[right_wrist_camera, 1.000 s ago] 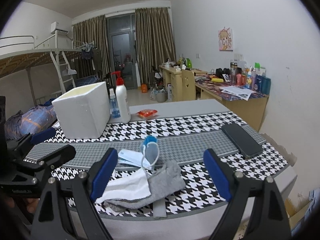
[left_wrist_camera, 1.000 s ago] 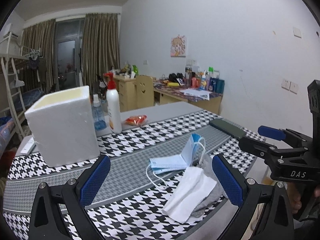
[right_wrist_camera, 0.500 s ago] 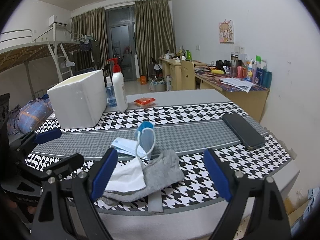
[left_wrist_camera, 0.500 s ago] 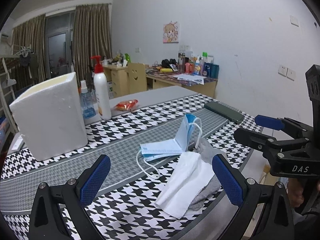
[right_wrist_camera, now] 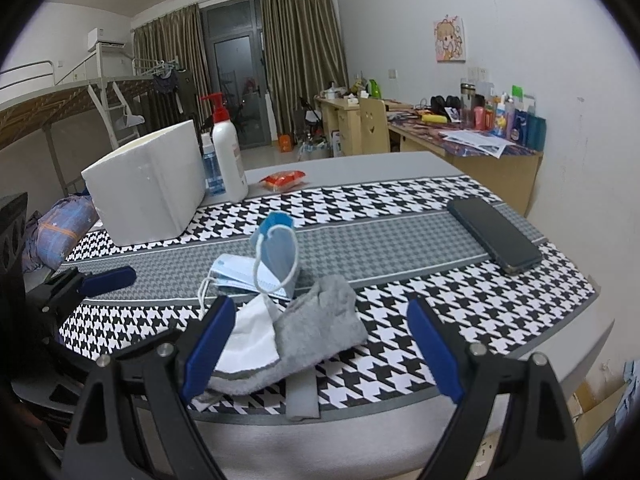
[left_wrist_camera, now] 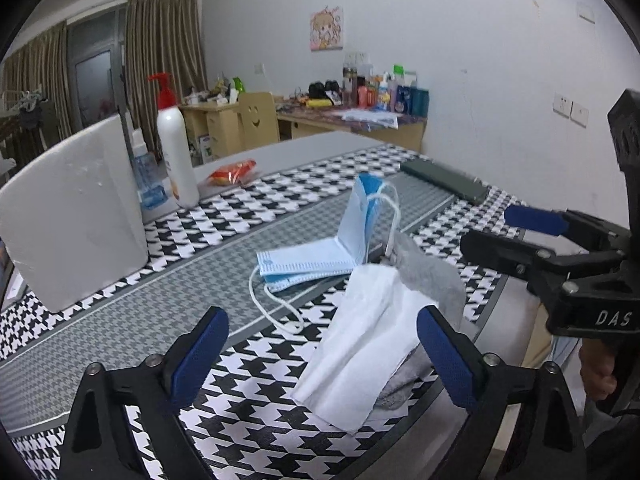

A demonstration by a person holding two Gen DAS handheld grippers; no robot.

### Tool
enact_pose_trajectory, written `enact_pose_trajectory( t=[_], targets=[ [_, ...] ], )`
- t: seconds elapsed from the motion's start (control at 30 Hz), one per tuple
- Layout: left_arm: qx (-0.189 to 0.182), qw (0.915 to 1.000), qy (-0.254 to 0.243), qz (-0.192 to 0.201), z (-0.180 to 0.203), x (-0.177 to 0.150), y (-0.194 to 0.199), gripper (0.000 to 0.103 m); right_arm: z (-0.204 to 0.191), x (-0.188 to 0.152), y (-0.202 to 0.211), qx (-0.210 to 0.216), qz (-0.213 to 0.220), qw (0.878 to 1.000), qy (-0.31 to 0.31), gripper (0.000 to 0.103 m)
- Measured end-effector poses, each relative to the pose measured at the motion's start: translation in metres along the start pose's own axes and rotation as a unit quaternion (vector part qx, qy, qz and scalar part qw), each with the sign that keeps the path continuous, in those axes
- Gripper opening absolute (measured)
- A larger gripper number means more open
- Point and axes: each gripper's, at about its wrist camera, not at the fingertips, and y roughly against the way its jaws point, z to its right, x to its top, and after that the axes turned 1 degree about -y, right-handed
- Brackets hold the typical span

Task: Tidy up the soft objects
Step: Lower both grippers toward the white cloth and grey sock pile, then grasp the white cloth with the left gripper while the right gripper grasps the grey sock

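Tabletop (right_wrist_camera: 400,236): white foam box (right_wrist_camera: 148,192), contents unseen; masks (right_wrist_camera: 256,272) outside.

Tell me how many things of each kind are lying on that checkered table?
Soft items: 3 (blue face mask, white tissue, grey sock)
Bottles: 2 (white pump bottle, small blue bottle)
Foam box: 1
Phone: 1
Snack packet: 1
Total: 8

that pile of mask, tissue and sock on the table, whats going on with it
A person holds the left gripper and the right gripper, both open and empty, near the table's edge. The white tissue lies on the grey sock, with the blue mask just behind. Nothing is gripped yet. The white box stands further back.
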Motion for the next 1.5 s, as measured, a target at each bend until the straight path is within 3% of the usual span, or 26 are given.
enact_pose_trajectory(
  t=[0.3,0.5,0.6,0.83,1.03,1.27,1.5],
  targets=[
    [-0.012,0.9988,-0.004,-0.048,0.001,-0.007,-0.021,0.077,0.000,0.000,-0.009,0.008,-0.011,1.000,-0.005,0.090],
    [-0.033,0.9965,0.006,-0.076,-0.001,-0.010,-0.030,0.054,0.001,-0.004,-0.016,0.011,-0.021,1.000,-0.012,0.090],
    [-0.037,0.9960,0.005,-0.081,0.000,-0.011,-0.031,0.048,0.002,-0.005,-0.018,0.011,-0.022,1.000,-0.014,0.090],
    [-0.046,0.9949,0.006,-0.089,0.001,-0.013,-0.031,0.021,0.004,-0.006,-0.020,0.016,-0.025,0.999,-0.018,0.090],
    [-0.067,0.9946,0.005,-0.079,0.004,-0.012,-0.022,0.006,0.005,-0.007,-0.019,0.017,-0.026,0.999,-0.020,0.090],
    [-0.079,0.9948,0.015,-0.063,0.001,-0.008,-0.010,0.004,0.006,-0.008,-0.019,0.016,-0.026,0.999,-0.021,0.090],
    [-0.068,0.9968,0.019,-0.036,-0.004,-0.003,0.008,0.004,-0.001,-0.012,-0.027,0.017,-0.040,0.999,-0.015,0.090]
  ],
)
